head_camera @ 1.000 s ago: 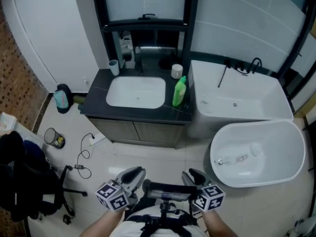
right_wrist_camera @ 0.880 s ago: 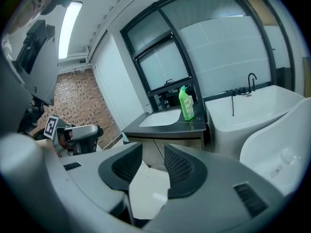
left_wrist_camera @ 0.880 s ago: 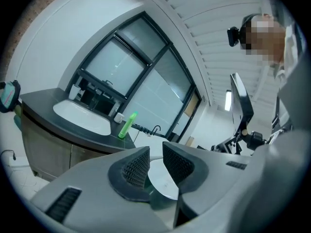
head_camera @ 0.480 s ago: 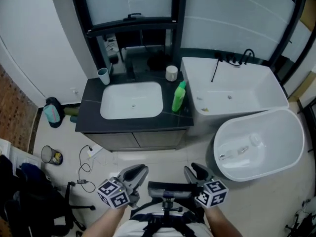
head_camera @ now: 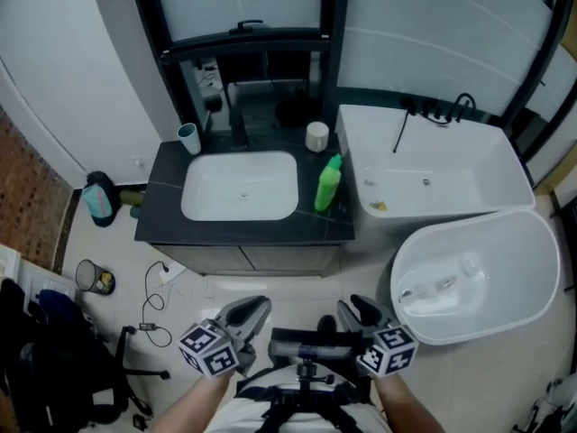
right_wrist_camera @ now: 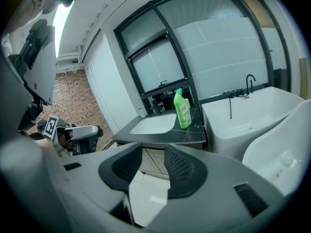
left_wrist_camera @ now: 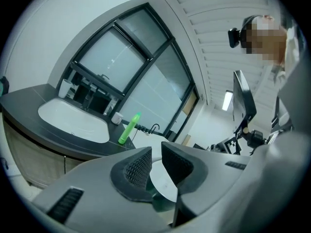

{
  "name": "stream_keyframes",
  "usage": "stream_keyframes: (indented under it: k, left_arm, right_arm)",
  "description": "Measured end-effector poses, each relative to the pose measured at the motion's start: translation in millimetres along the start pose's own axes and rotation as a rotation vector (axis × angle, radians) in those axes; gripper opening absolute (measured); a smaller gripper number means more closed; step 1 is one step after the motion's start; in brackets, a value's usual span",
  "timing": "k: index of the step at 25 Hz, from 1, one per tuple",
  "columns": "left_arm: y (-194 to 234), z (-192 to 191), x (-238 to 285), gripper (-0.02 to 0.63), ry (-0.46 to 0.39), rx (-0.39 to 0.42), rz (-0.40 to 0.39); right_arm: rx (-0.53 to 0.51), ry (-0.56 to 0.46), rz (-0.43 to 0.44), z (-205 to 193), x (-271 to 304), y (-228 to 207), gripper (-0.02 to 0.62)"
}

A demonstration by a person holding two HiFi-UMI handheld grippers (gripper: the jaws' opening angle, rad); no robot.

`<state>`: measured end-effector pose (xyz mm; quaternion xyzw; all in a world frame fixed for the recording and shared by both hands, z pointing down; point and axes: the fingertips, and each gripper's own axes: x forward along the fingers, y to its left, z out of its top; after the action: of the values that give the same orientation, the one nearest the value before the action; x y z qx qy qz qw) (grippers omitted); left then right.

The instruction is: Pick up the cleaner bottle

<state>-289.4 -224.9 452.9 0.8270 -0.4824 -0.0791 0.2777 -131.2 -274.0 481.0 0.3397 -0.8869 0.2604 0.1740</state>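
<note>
Since a second back the dark worktop [head_camera: 162, 216] has slid a bit lower in the head view. My left tongs [head_camera: 243, 314] have just been closing to a narrow gap, nothing in it. My right tongs [head_camera: 361, 312] are spread wide, also empty, both at the bottom of the frame. Further up, the green cleaner bottle [head_camera: 328, 183] stands upright on that worktop, just right of the white sink [head_camera: 239, 185].

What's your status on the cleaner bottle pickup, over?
Left gripper empty, jaws just closing, not shut; right gripper open, empty. Cleaner bottle upright on vanity counter, far off, untouched. Nothing in the way.
</note>
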Motion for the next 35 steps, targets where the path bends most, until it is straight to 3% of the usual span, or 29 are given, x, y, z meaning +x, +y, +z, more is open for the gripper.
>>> stream_keyframes:
  k: [13, 20, 35]
  left_arm:
    - [-17, 18, 83, 0.058, -0.048, 0.024, 0.122]
    - [-14, 20, 83, 0.058, -0.044, 0.021, 0.15]
    - [1, 59, 74, 0.065, -0.086, 0.11, 0.08]
  right_arm:
    - [-0.059, 0.008, 0.116, 58, 11, -78, 0.141]
    - [-0.051, 0.015, 0.13, 64, 16, -84, 0.141]
    - [-0.028, -0.037, 0.076, 72, 21, -70, 0.141]
